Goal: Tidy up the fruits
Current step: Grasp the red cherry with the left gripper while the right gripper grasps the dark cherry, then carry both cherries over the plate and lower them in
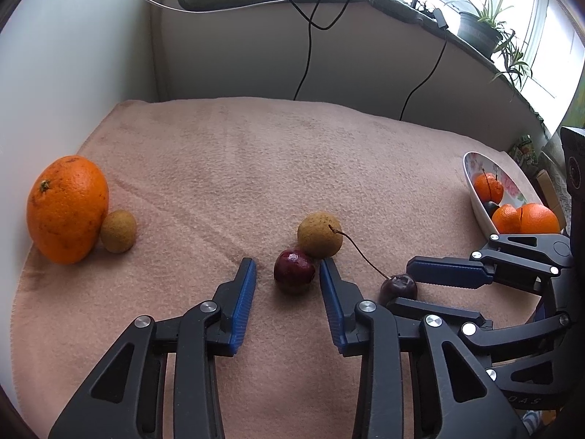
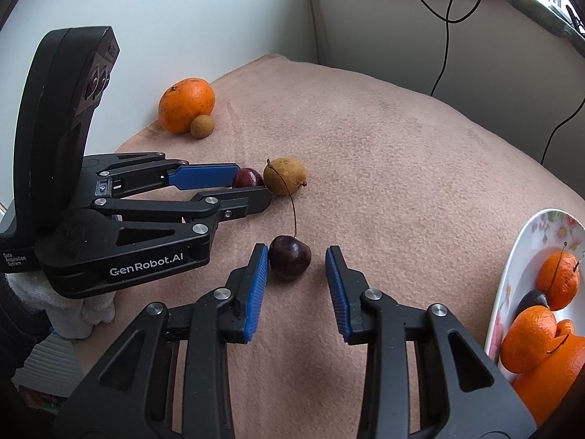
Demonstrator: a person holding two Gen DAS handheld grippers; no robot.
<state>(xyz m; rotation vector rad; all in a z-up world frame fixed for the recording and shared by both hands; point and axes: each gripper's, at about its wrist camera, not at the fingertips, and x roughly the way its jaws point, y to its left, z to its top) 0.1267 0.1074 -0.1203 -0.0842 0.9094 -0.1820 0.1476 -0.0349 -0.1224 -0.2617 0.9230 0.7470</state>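
left gripper (image 1: 287, 274): jaws wide around the shiny red cherry (image 1: 294, 271), not pinching yet.
right gripper (image 2: 297, 267): wide too, dark stemmed cherry (image 2: 290, 261) touching its left pad.
tip: squeeze gently, then carry both to the flowered white bowl (image 2: 512, 278) on the right.

Both cams sit just behind their own claw, low over the surface (image 1: 256, 153), looking forward and down at the pink blanket toward the wall corner. Left claw (image 1: 287, 272) view is close on the red cherry (image 1: 294, 272); right claw (image 2: 297, 258) view is close on the dark cherry (image 2: 290, 261). Each one catches the other claw off to the side, and both share the big orange (image 1: 67, 208), the pear-ish fruit (image 2: 285, 175) and the bowl (image 2: 512, 274).
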